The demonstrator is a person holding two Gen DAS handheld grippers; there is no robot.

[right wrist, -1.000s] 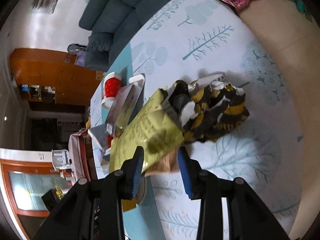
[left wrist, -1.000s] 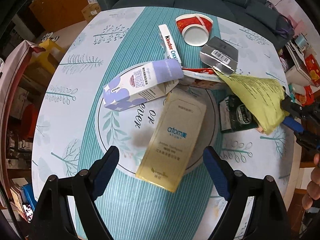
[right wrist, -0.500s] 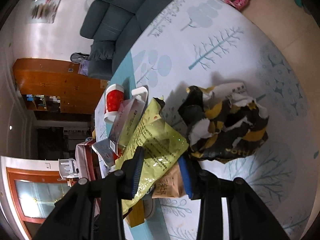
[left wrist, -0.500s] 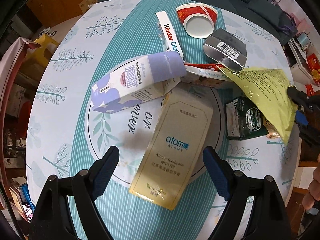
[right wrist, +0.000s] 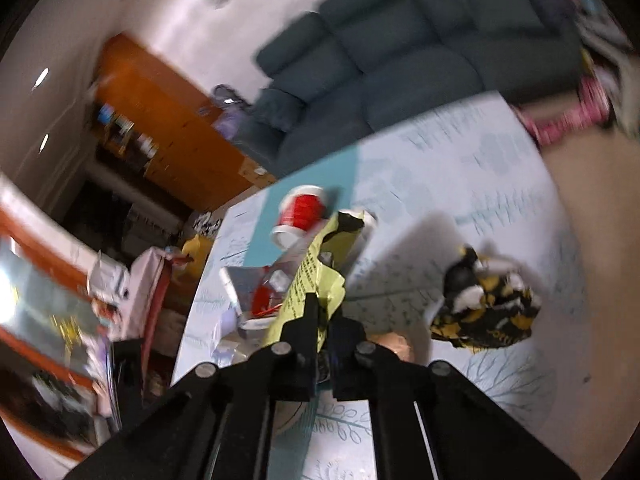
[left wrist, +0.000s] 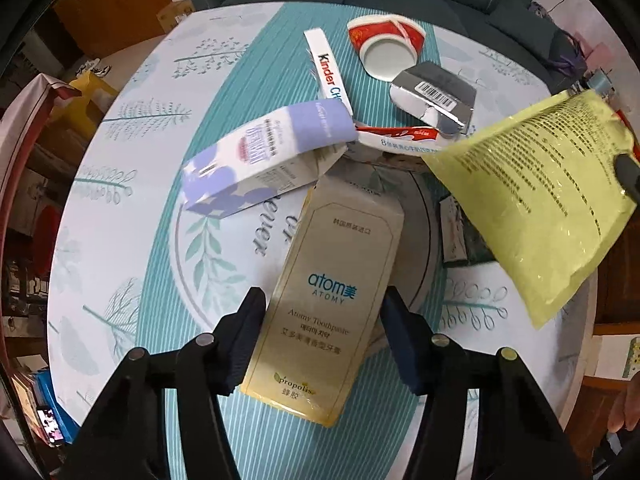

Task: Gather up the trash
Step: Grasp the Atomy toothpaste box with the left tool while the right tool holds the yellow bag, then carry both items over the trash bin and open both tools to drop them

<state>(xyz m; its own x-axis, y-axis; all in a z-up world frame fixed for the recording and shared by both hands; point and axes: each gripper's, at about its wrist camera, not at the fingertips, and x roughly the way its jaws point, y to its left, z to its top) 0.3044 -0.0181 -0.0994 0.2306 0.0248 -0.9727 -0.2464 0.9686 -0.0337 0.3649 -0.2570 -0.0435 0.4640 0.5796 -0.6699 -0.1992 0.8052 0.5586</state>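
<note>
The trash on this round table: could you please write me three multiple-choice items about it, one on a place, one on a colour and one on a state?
1. Where does the gold toothpaste box lie?
A. between the left gripper's fingers
B. on the sofa
C. inside the red cup

2. What colour is the packet that the right gripper holds?
A. blue
B. yellow-green
C. silver

3. How does the red paper cup rest?
A. upright
B. stacked on the purple carton
C. on its side

Answers:
1 A, since the box runs up between both fingers.
2 B, since its printed face is yellow-green.
3 C, since its round white end faces the left wrist camera.
</note>
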